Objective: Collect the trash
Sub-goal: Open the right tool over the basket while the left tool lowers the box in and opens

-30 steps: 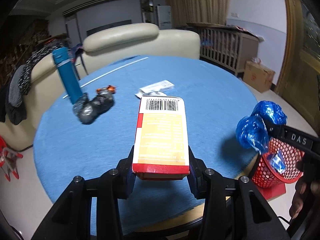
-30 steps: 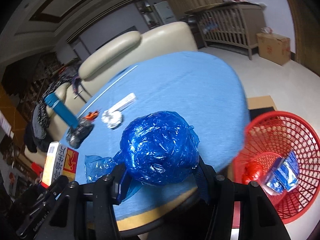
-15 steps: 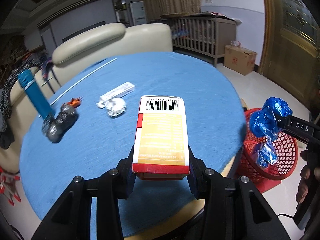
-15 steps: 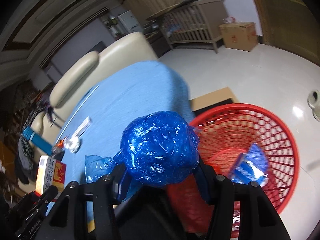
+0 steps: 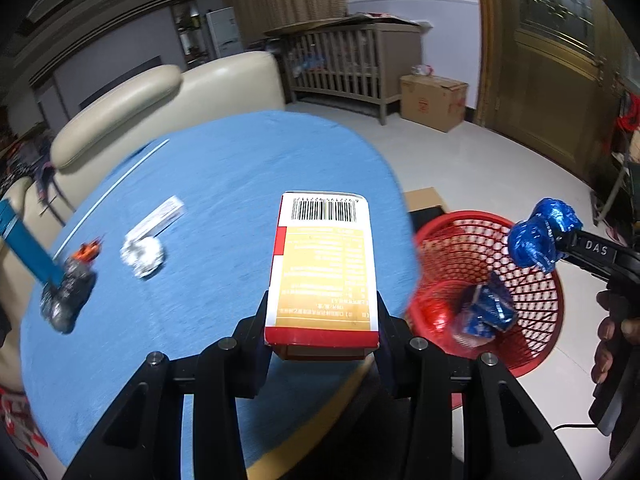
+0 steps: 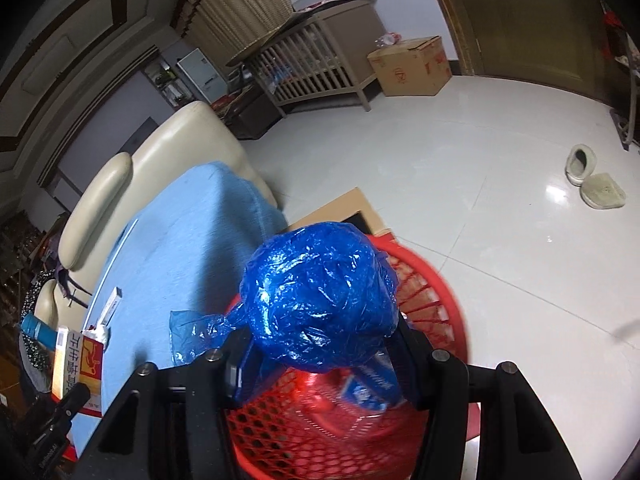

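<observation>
The left tongs (image 5: 322, 332) point forward and downward over the near edge of the round blue-clothed tabletop (image 5: 224, 184), their two black jaws clamped on the long sides of a flat white, yellow and red cardboard box (image 5: 323, 268). The box lies with its broad printed face up; its long axis runs straight away from the camera, with the barcode end far and the red end nearest the tongs. The right tongs (image 6: 320, 344) tilt downward too, squeezing a crumpled ball of blue plastic film (image 6: 320, 300) with a loose tail of film trailing to its left. In the left wrist view a hand (image 5: 614, 332) grips the handle of these tongs at the right edge, and the blue ball hangs above the far rim of the round red plastic mesh basket (image 5: 536, 320), which stands on the floor just beside the tabletop's edge. Inside the basket lie a blue printed wrapper (image 5: 486, 312) and some red material, blurred. Left on the tabletop are a crumpled white paper wad (image 5: 143, 254), a long white packet (image 5: 160, 216) touching it behind, a dark crumpled bag (image 5: 66, 296), a small orange object (image 5: 87, 251) and a thin white stick (image 5: 116, 184). A cream leather sofa (image 5: 160, 96) stands behind the tabletop, with a wooden crib (image 5: 352, 60) and a brown cardboard carton (image 5: 432, 102) farther back.
</observation>
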`<action>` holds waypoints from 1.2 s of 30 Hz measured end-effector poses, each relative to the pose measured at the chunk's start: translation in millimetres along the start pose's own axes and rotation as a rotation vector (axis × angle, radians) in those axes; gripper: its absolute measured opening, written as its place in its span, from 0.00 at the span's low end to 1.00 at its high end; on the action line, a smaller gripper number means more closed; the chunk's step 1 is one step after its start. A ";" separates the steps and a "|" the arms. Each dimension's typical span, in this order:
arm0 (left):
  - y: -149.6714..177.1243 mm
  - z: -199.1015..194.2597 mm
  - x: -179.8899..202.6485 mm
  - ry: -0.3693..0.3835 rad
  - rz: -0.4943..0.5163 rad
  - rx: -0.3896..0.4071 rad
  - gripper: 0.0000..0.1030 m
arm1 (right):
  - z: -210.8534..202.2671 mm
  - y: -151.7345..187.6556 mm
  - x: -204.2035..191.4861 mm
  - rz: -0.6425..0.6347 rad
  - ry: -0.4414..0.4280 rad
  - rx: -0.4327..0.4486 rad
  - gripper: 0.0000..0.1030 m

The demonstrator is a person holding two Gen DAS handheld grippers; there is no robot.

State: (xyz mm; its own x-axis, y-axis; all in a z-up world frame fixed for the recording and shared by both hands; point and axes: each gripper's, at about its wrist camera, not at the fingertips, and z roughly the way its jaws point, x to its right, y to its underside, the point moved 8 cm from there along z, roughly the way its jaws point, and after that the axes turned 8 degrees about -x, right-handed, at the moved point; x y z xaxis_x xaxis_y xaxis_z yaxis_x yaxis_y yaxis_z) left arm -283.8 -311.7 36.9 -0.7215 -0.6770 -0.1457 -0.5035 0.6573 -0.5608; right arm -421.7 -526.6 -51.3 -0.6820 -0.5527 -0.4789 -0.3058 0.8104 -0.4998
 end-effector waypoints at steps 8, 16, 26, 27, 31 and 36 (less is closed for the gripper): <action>-14.0 3.8 36.7 0.032 0.068 0.002 0.44 | 1.7 0.7 24.5 0.004 0.027 -0.018 0.57; -18.0 9.2 49.8 0.029 0.096 -0.010 0.44 | 9.0 3.7 25.7 -0.012 0.010 -0.041 0.57; -18.5 14.3 72.5 0.035 0.148 -0.028 0.44 | 33.5 22.0 28.1 -0.016 0.023 -0.130 0.76; -18.8 15.4 74.7 0.039 0.151 -0.032 0.44 | 31.0 20.5 28.9 -0.010 0.021 -0.123 0.76; -19.1 20.4 88.5 0.053 0.183 -0.042 0.44 | 18.0 10.3 35.4 0.034 0.001 -0.076 0.76; -21.1 27.1 111.2 0.083 0.218 -0.050 0.44 | 2.6 0.9 48.4 0.093 -0.006 -0.018 0.76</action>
State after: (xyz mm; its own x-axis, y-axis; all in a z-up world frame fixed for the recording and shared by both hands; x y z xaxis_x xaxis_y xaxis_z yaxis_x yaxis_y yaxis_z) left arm -340.4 -409.8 10.5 -0.8514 -0.4887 -0.1905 -0.3527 0.8022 -0.4818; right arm -453.2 -553.2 -76.8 -0.7042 -0.4759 -0.5269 -0.2529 0.8616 -0.4401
